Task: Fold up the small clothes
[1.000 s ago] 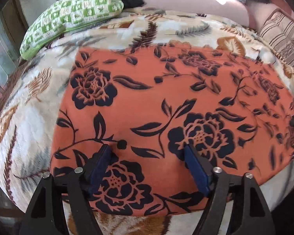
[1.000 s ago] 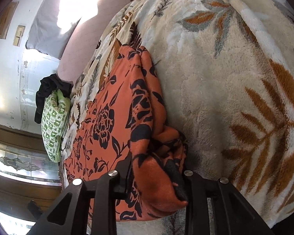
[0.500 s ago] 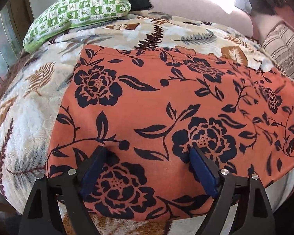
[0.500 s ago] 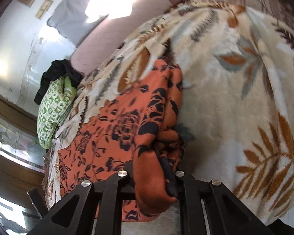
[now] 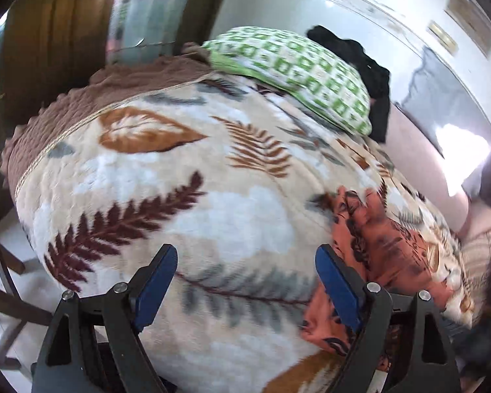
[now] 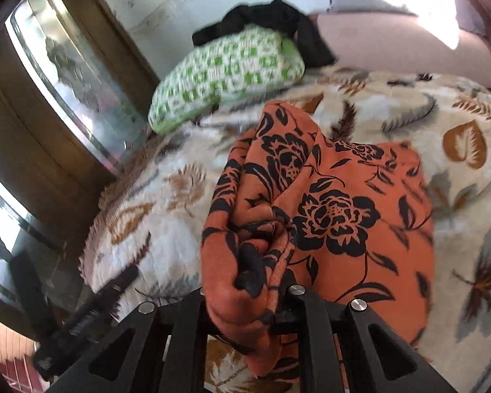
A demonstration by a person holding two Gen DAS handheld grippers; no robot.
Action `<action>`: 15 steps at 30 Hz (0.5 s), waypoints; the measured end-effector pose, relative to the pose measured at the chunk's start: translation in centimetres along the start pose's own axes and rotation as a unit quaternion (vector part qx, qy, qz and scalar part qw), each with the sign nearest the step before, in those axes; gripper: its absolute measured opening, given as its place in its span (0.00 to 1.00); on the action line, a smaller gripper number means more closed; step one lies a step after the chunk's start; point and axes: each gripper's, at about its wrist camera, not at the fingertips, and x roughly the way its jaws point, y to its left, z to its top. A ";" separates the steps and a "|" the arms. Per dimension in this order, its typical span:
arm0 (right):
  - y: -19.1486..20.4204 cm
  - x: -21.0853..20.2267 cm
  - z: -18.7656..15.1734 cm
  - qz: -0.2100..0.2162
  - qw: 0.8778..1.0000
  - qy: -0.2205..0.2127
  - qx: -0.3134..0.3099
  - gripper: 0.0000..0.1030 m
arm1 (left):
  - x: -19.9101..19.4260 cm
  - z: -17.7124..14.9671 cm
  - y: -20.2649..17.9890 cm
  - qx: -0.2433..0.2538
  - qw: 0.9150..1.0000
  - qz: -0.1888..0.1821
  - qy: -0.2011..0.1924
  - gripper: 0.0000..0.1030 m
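My right gripper (image 6: 245,298) has its fingers pinched tight on a bunched fold of the orange cloth (image 6: 340,216). The cloth is orange with black roses and leaves. From my grip it runs away toward the green-checked pillow (image 6: 226,75), its long axis pointing up at that pillow, and its gathered ridge lies on the side nearer the pillow. The flatter part spreads to the other side over the leaf-patterned blanket (image 6: 468,121). My left gripper (image 5: 245,281) stands wide open with nothing between its blue pads (image 5: 157,278), over bare blanket (image 5: 186,177). In this view the cloth (image 5: 379,245) is blurred and lies just beside my far pad, on the side away from the pillow (image 5: 291,75). A black garment (image 6: 278,23) lies against the pillow.
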 end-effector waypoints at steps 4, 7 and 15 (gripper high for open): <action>1.4 2.4 -0.7 -0.023 0.999 0.022 -0.011 0.14 | 0.7 -0.8 1.9 -0.003 1.000 0.009 0.015 0.84; 2.2 0.5 0.6 -0.018 1.000 0.011 -0.015 0.13 | 0.7 -0.5 2.0 -0.013 1.000 -0.007 0.017 0.84; 1.8 -1.9 1.3 0.021 0.995 -0.051 0.078 0.14 | 1.3 -0.8 1.6 0.002 1.000 -0.012 0.025 0.84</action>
